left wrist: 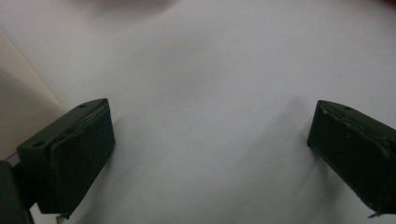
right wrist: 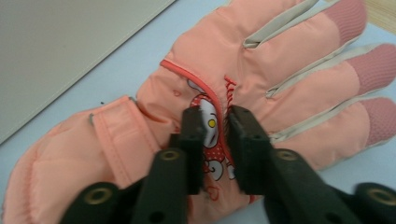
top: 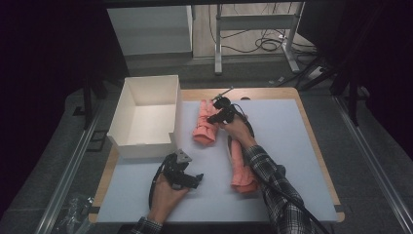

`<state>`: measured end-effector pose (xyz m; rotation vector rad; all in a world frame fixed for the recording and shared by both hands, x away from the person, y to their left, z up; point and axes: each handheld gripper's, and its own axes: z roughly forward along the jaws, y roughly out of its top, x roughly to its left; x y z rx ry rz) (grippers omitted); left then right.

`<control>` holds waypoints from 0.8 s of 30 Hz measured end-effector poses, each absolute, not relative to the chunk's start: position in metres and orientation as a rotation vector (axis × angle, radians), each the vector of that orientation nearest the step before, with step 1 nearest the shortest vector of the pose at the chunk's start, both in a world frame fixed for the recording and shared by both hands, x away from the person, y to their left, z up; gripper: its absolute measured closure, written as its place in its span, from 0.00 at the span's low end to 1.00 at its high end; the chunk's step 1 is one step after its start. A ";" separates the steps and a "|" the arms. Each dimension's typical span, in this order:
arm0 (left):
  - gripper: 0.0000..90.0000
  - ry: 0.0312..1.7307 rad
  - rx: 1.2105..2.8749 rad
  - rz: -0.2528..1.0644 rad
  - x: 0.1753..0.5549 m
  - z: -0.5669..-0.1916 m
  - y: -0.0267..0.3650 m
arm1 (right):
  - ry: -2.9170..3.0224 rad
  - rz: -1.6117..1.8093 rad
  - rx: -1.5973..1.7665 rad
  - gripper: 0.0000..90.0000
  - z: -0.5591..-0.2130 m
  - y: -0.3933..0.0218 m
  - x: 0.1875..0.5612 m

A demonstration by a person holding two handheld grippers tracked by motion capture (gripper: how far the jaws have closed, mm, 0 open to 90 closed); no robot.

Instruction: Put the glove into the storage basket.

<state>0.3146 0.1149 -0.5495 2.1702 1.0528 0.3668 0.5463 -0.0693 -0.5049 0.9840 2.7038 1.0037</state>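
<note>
Two salmon-pink winter gloves lie on the white mat (top: 287,146). The far glove (top: 203,126) lies beside the white box (top: 141,146); the near glove (top: 241,170) lies partly under the person's right forearm. My right gripper (top: 213,118) sits on the far glove (right wrist: 299,60), and the right gripper (right wrist: 219,135) is shut on a fold of fabric at the cartoon patch on the glove's back. My left gripper (top: 195,179) rests low over the mat in front of the box. The left gripper (left wrist: 210,135) is open, with bare mat (left wrist: 210,70) between its jaws.
The open white cardboard box stands at the mat's left rear, with its pale wall (left wrist: 18,93) close to my left gripper. Wooden table edges frame the mat. A metal stand (top: 253,29) and cables sit on the floor beyond the table.
</note>
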 end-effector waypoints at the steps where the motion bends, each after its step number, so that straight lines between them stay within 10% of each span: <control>1: 0.01 1.053 2.170 0.367 0.315 -0.550 0.115 | 2.704 1.004 0.984 0.90 -0.505 -0.069 0.546; 24: 0.01 1.054 2.170 0.366 0.314 -0.550 0.115 | 2.669 1.128 0.927 0.96 -0.462 -0.090 0.519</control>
